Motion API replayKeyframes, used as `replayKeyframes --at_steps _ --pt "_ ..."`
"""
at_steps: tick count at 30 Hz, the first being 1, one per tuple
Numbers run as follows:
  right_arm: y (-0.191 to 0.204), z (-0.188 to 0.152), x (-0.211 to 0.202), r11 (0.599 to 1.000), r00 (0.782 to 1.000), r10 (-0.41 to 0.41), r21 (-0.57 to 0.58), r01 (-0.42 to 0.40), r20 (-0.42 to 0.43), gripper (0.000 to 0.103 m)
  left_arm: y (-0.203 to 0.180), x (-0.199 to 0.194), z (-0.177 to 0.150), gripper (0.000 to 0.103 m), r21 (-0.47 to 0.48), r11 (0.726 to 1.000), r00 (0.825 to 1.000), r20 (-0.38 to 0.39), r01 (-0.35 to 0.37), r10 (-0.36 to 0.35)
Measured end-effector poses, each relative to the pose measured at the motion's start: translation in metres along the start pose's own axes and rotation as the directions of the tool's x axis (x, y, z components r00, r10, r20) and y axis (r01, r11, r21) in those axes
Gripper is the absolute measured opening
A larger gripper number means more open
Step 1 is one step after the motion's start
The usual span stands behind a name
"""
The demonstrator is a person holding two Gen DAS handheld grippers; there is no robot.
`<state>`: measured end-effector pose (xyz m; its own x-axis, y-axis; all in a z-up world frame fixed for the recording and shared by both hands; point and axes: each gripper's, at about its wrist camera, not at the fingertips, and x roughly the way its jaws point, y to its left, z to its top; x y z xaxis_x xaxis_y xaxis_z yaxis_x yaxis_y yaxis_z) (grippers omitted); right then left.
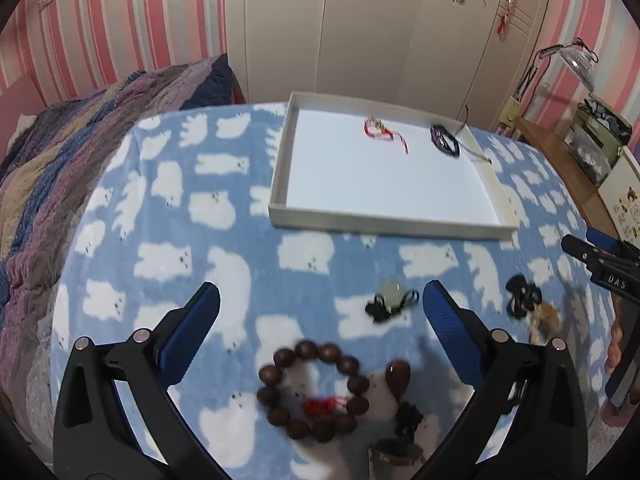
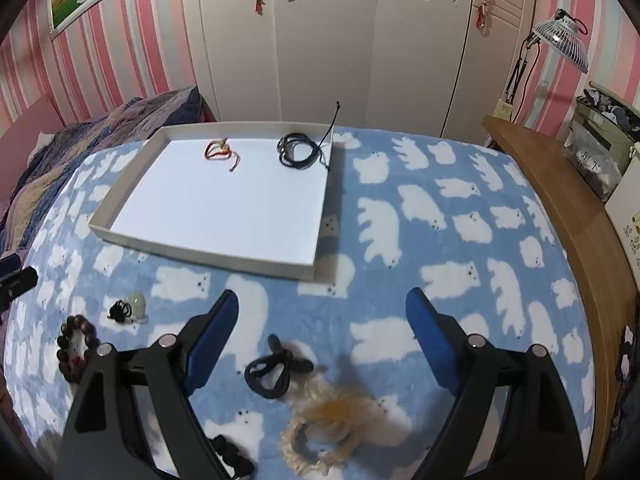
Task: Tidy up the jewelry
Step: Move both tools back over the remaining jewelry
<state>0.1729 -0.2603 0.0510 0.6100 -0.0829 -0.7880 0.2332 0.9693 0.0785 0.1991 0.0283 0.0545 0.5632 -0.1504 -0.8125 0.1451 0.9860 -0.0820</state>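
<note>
A shallow white tray (image 1: 280, 184) (image 2: 132, 176) lies on the blue blanket and holds a red string bracelet (image 1: 380, 130) (image 2: 220, 150) and a black cord bracelet (image 1: 444, 140) (image 2: 296, 150). My left gripper (image 1: 320, 300) is open over a brown wooden bead bracelet (image 1: 312, 388) (image 2: 76, 348). A pale jade pendant on black cord (image 1: 390, 298) (image 2: 128, 306) lies beyond it. My right gripper (image 2: 322, 304) is open above a black cord (image 2: 272, 368) (image 1: 520, 296) and a pale amber beaded bracelet (image 2: 324, 428); it also shows in the left wrist view (image 1: 600, 264).
The blue blanket with white bears (image 2: 440, 220) covers the bed. A striped quilt (image 1: 60, 168) lies at the left. A wooden desk (image 2: 560, 200) with boxes and a lamp (image 2: 560, 40) stands at the right. White wardrobe doors (image 2: 340, 40) stand behind.
</note>
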Motion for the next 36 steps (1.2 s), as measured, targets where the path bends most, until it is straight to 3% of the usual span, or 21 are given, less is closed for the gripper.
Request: replayKeyframes --at_steps 17,36 --pt "-0.001 -0.036 -0.006 1.0 1.0 0.002 0.008 -0.002 -0.028 0.086 -0.001 -0.007 -0.04 0.1 0.013 1.0 1.0 -0.015 0.026 -0.026" --pt "0.002 -0.058 -0.008 1.0 0.998 0.0 -0.006 0.0 -0.064 0.086 0.007 -0.004 -0.06 0.1 0.002 0.999 0.998 -0.049 0.043 -0.043"
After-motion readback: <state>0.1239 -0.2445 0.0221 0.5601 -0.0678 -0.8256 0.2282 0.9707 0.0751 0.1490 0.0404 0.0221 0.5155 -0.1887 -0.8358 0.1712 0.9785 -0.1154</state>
